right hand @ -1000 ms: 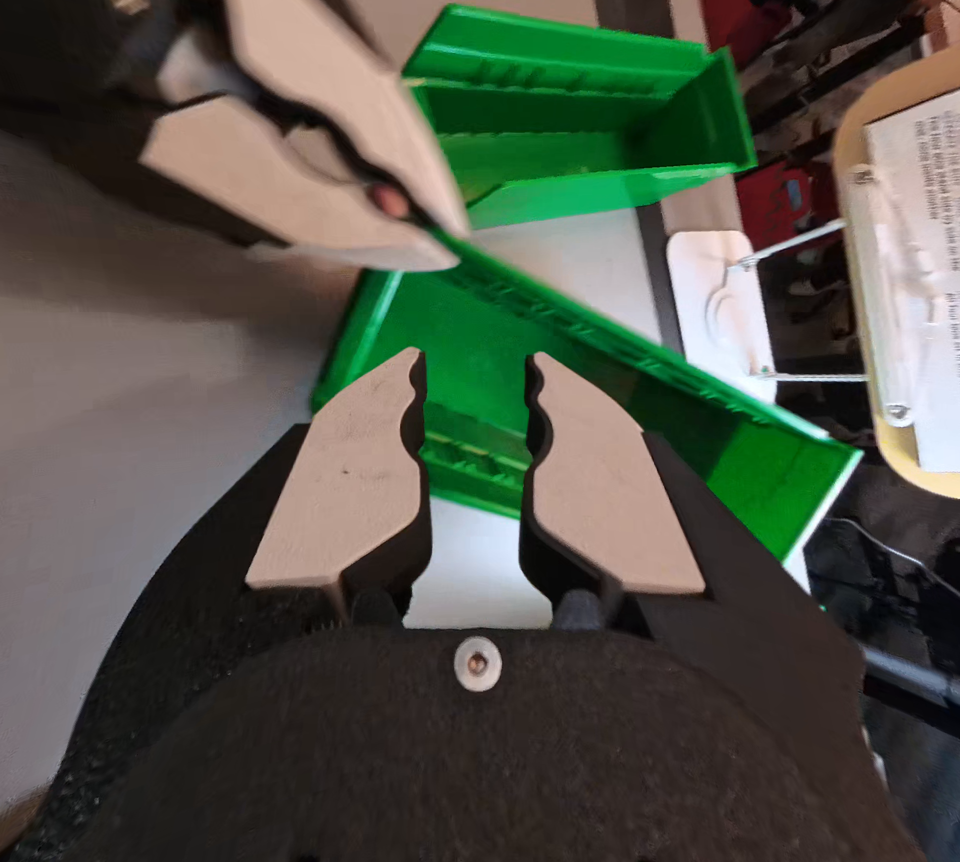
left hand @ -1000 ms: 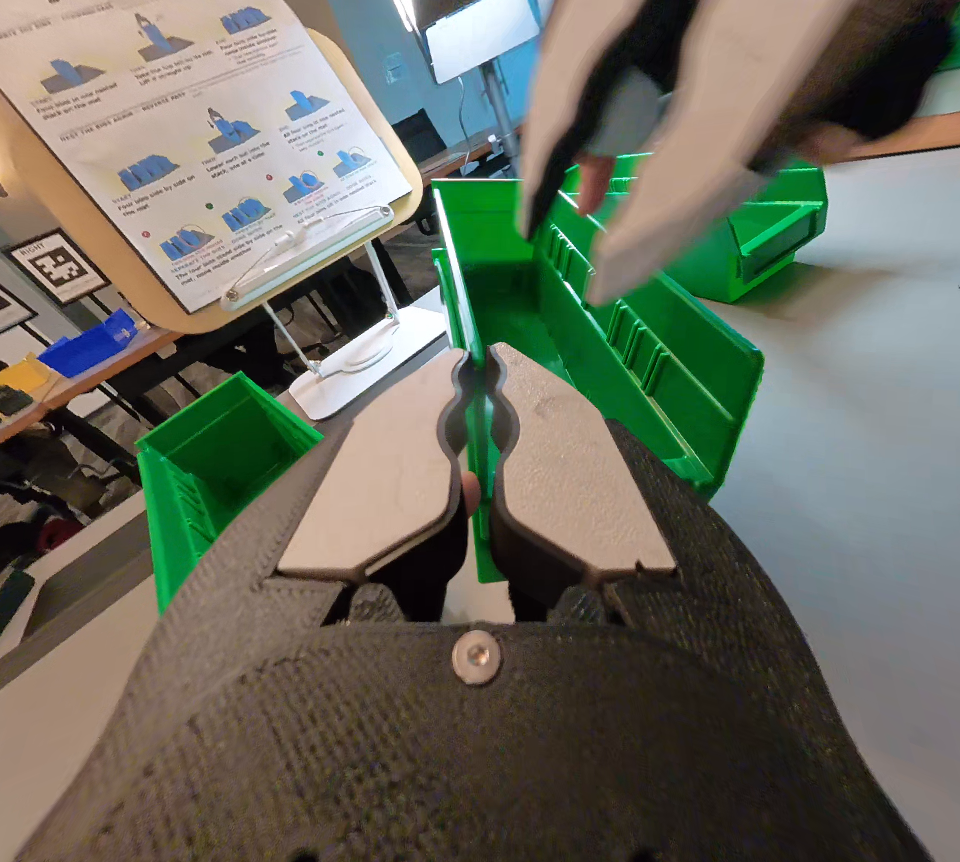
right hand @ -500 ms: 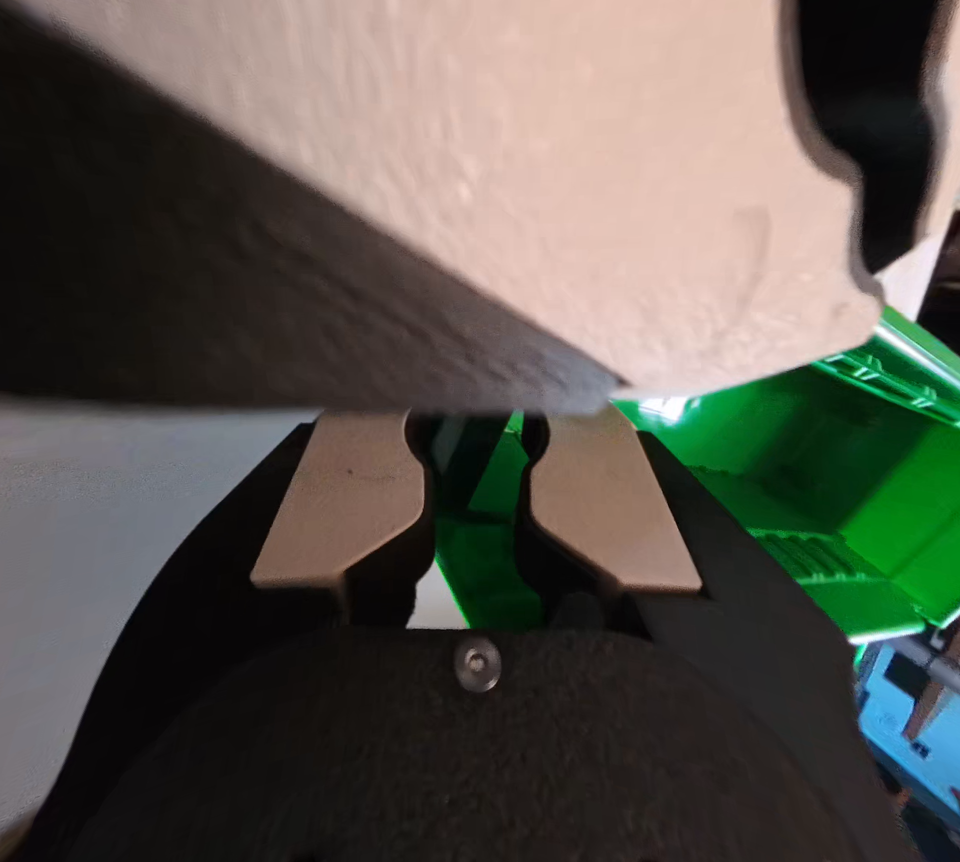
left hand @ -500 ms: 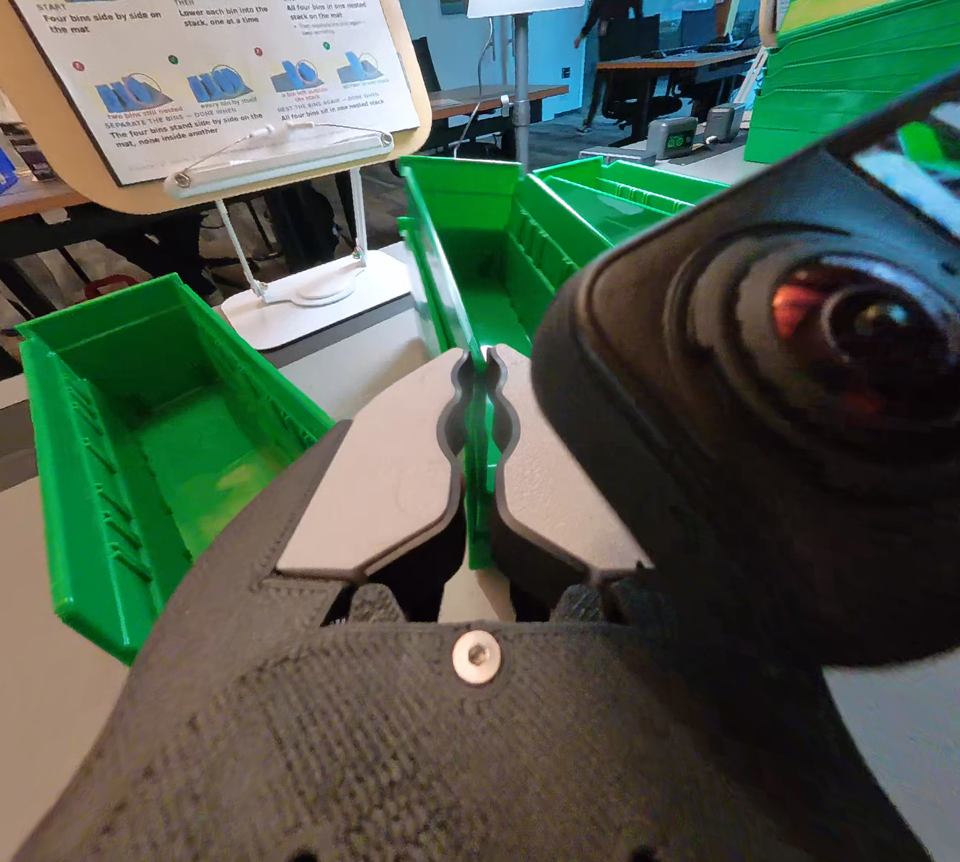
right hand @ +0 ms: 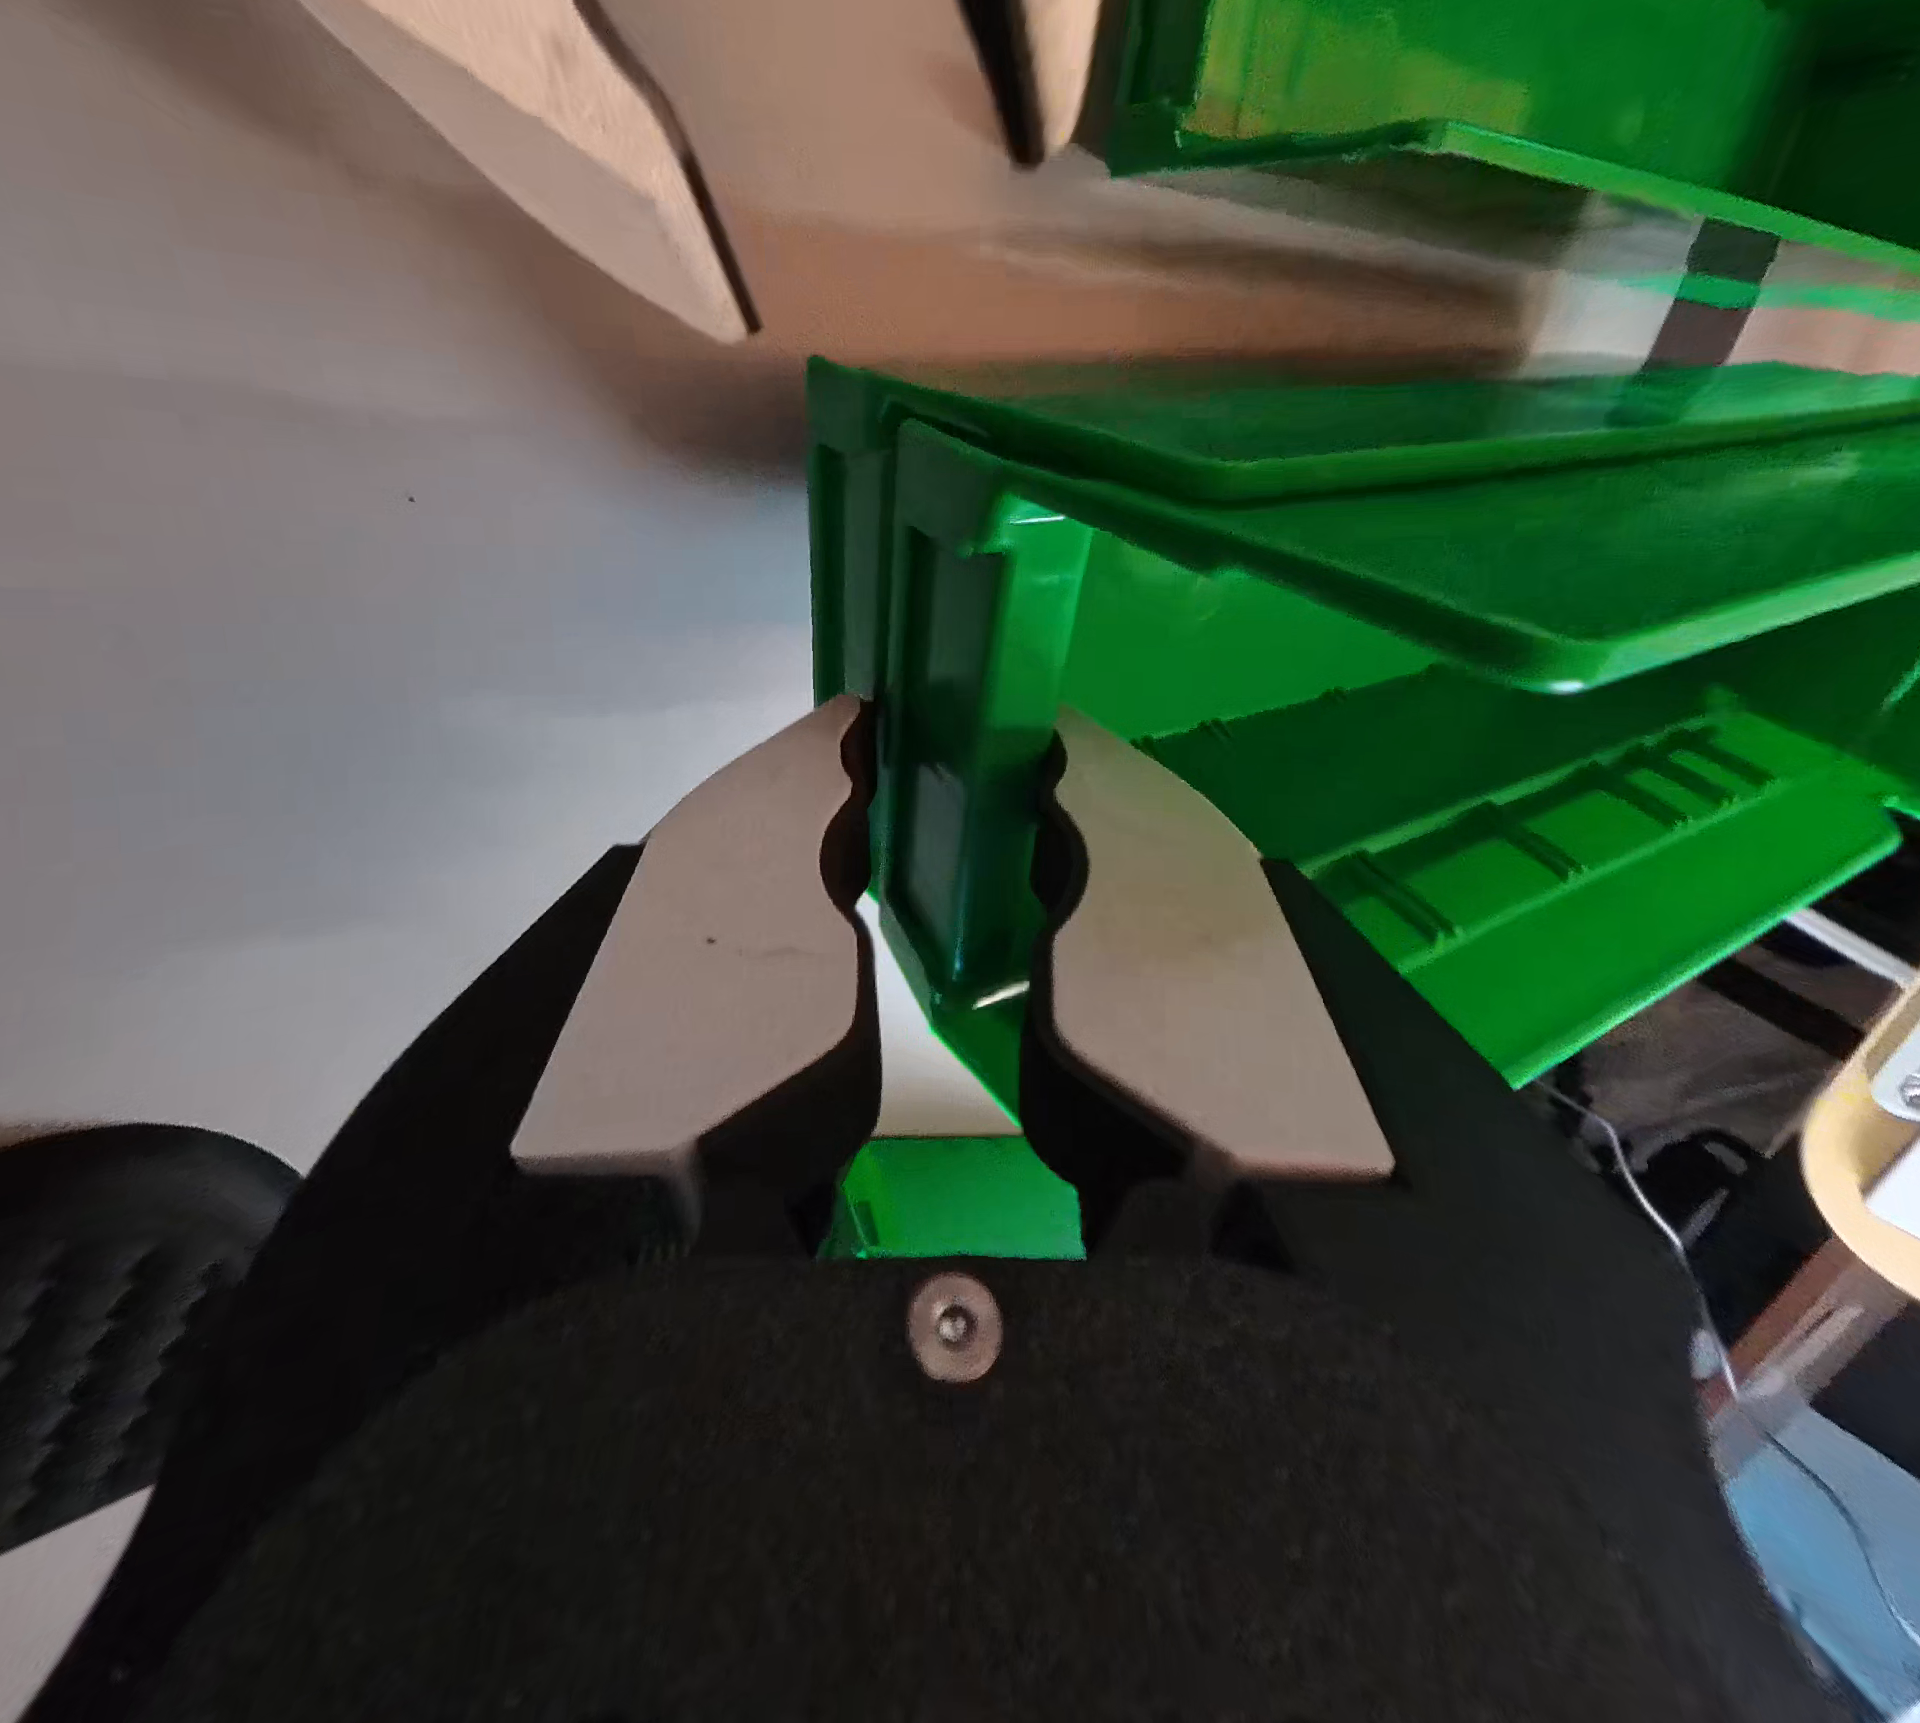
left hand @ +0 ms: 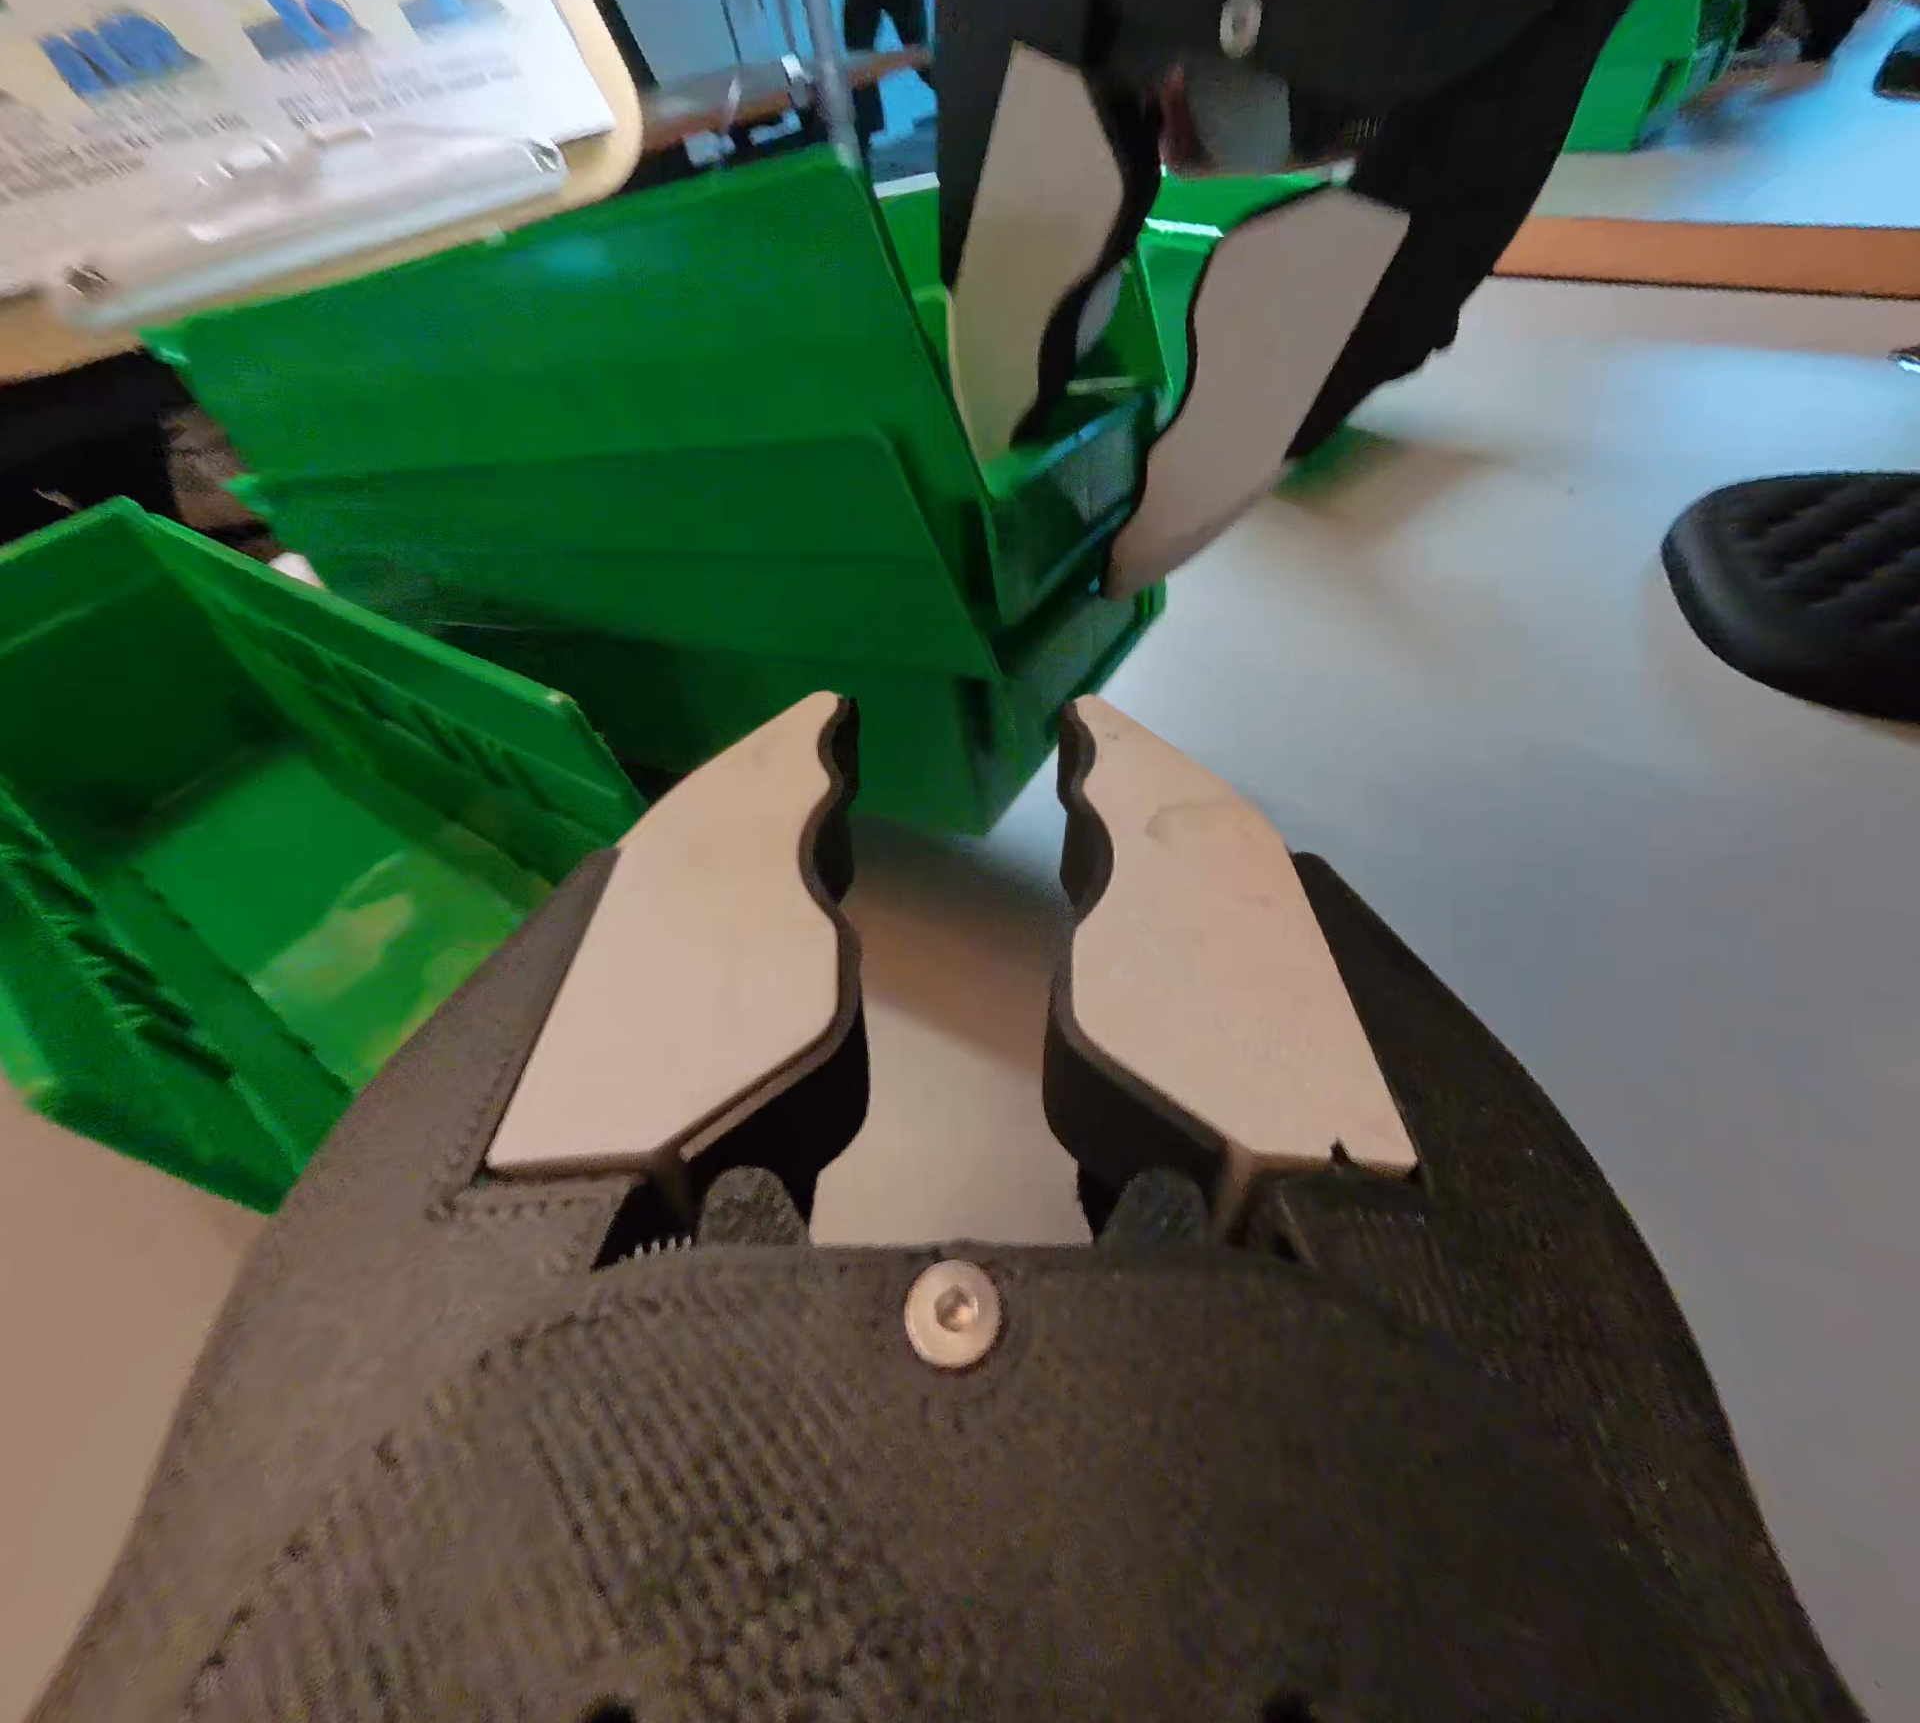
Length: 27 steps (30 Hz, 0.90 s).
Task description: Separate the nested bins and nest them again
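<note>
A stack of nested green bins (left hand: 623, 447) stands on the grey table (left hand: 1455, 842), with its top bin tilted up at the back. My left gripper (left hand: 956, 717) is open and empty just in front of the stack's near corner. It also shows open at the top of the right wrist view (right hand: 883, 239). My right gripper (right hand: 958, 717) is shut on the front wall of a green bin (right hand: 956, 842), with both pads pressed against it. In the left wrist view the right gripper (left hand: 1070, 499) straddles the front of the top bin. A single green bin (left hand: 260, 842) stands at the left.
A picture board on a stand (left hand: 260, 11) stands behind the bins, and its edge shows in the right wrist view (right hand: 1860, 1185). A black textured object (left hand: 1808, 593) lies on the table at the right. More green bins (left hand: 1662, 63) stand far back. The grippers' ends are close to 7 cm from one another.
My left gripper let go of the bin wall, opened and drew back to the stack's corner. My right gripper closed on the bin's front wall.
</note>
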Tool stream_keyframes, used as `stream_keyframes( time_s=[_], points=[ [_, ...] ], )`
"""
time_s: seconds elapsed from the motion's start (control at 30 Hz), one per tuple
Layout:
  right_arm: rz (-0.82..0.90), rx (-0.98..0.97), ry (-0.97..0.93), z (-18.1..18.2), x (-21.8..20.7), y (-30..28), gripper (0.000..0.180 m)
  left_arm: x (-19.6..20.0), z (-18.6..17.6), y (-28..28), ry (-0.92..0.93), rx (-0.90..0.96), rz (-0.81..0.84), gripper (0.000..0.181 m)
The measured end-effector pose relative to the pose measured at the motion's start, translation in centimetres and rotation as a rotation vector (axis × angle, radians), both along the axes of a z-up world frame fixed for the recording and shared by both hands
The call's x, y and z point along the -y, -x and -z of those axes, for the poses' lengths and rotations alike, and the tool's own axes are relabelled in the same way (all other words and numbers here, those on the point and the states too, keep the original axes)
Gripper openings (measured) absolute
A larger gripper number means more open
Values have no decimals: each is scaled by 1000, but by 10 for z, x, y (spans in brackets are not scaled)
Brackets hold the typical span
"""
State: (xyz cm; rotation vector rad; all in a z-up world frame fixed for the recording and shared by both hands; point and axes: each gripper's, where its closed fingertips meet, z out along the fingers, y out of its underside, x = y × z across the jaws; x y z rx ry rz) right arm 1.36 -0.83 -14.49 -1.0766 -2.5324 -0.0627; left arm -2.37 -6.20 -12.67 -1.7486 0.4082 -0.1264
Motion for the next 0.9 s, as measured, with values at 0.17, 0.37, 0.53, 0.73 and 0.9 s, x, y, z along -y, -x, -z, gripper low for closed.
stream_keyframes(
  time_s=[0.17,0.37,0.53,0.73,0.9],
  points=[
    [-46,15,27,-6,11,2,27,-11,21,-10,84,13,39,31],
    [-62,26,63,-10,11,-1,26,-12,28,-11,153,79,70,27],
    [-19,17,108,-29,2,-8,27,-15,64,-1,267,22,33,22],
    [23,-14,96,-56,-16,-18,28,-23,63,-7,271,16,-1,22],
    [56,-68,88,-91,-25,-20,30,-30,65,-6,303,98,-29,9]
  ],
)
